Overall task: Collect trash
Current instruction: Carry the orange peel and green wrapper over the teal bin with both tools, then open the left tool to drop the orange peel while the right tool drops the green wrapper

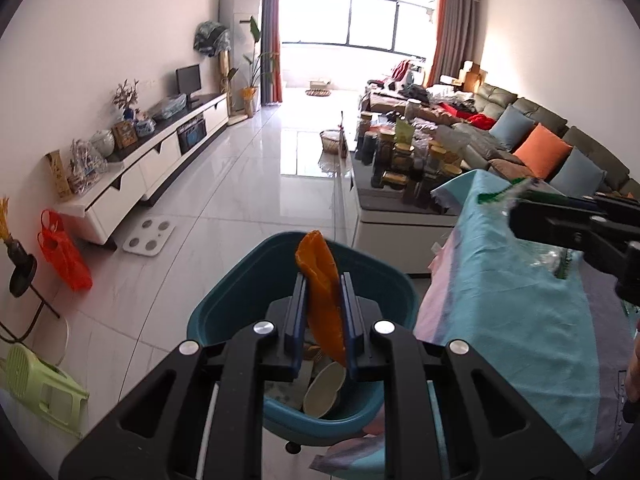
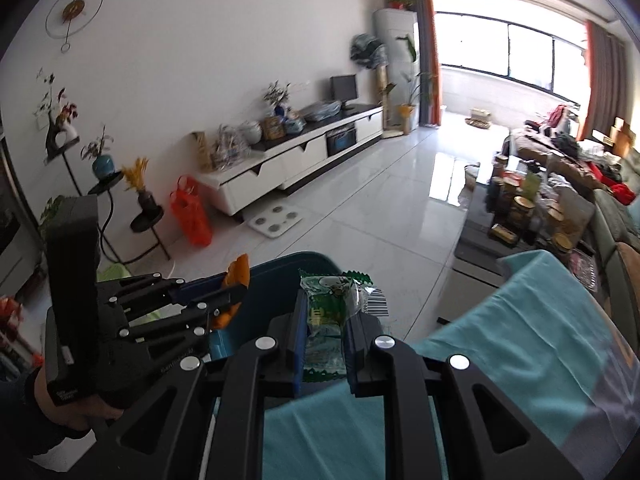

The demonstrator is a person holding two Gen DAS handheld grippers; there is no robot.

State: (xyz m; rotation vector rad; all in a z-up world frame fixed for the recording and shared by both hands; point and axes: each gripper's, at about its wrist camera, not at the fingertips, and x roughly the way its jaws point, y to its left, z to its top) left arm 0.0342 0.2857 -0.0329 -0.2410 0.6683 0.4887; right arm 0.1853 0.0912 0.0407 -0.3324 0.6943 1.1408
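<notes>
My left gripper [image 1: 323, 276] is shut on a strip of orange peel [image 1: 320, 280], holding it over the teal bin [image 1: 216, 312] on the floor. Scraps and a pale shell-like piece [image 1: 325, 388] lie inside the bin. My right gripper [image 2: 325, 300] is shut on a green and clear snack wrapper [image 2: 332, 300], above the edge of the teal tablecloth [image 2: 520, 340], just short of the bin [image 2: 280, 268]. In the right wrist view the left gripper [image 2: 236, 292] with the orange peel [image 2: 239, 273] shows at the left, a hand gripping its handle. The right gripper [image 1: 516, 208] enters the left wrist view from the right.
A table under the teal cloth [image 1: 512, 320] stands right of the bin. Beyond it is a low table crowded with jars [image 1: 404, 152] and a sofa with cushions [image 1: 540, 148]. A TV cabinet [image 1: 152, 168], a white scale [image 1: 149, 237], an orange bag [image 1: 64, 252] and a green stool [image 1: 40, 392] sit along the left.
</notes>
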